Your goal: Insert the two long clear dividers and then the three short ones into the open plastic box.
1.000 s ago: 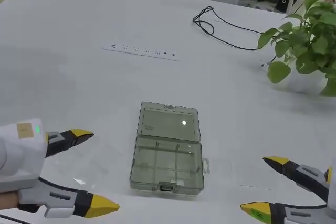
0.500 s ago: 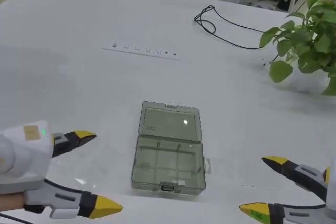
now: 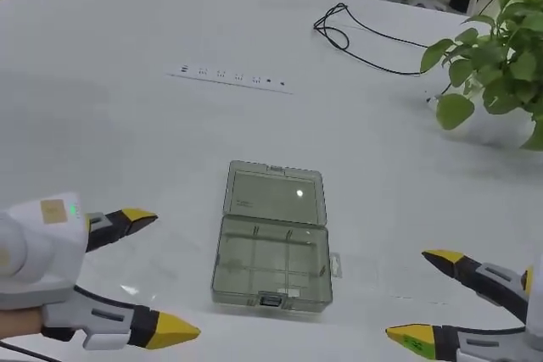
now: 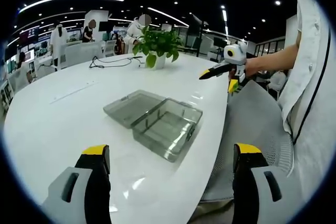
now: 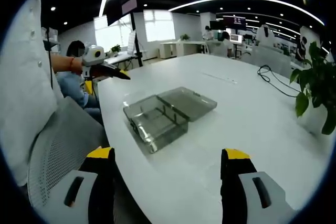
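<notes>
On the white table (image 3: 110, 57), the open plastic box (image 3: 271, 281) lies unmoved since a second ago. Left gripper (image 3: 159, 273) and right gripper (image 3: 424, 296) flank it, barely shifted, jaws spread and empty. Clear dividers (image 3: 287, 247) appear already seated, so the task is likely complete.

A potted plant (image 3: 496, 57), black cable (image 3: 365, 40) and power strip (image 3: 229, 80) sit on the white table (image 3: 102, 57).

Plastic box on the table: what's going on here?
A person holds a gripper in each hand. The left gripper and right gripper hover open and empty on either side of the open clear plastic box, touching nothing. The box sits on the white table with its lid folded flat away from the person. A grid of clear dividers appears to sit inside already.
</notes>
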A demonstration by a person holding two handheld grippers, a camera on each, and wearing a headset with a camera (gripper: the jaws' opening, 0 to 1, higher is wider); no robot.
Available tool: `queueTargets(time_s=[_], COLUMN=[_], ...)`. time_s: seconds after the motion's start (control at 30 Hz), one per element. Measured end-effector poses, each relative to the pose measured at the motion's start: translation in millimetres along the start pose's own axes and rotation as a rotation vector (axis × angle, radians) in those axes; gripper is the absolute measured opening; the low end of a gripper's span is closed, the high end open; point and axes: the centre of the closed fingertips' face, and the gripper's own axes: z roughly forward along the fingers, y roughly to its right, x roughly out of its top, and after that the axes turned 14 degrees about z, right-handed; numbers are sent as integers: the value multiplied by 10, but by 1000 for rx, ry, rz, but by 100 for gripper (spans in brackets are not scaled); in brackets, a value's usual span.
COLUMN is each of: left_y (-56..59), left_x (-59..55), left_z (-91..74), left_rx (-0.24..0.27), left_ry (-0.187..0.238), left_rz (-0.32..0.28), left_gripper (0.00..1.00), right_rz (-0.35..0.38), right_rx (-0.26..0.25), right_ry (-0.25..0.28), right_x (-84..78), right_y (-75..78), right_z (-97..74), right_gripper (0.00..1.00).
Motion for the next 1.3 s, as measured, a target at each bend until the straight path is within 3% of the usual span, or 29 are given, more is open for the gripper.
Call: queueTargets(time_s=[1.03, 1.3], left_y=[-9, -123], left_x=[-10, -85], left_z=[16, -41], left_rx=[-7, 30], left_ry=[-8, -31], left_rz=[-6, -22], left_gripper=[99, 97], right_rz=[10, 13], right_rx=[-1, 2], right_ry=[12, 22], right_x=[28, 46], right_y=[-8, -21], right_z=[23, 36], right_gripper=[83, 83])
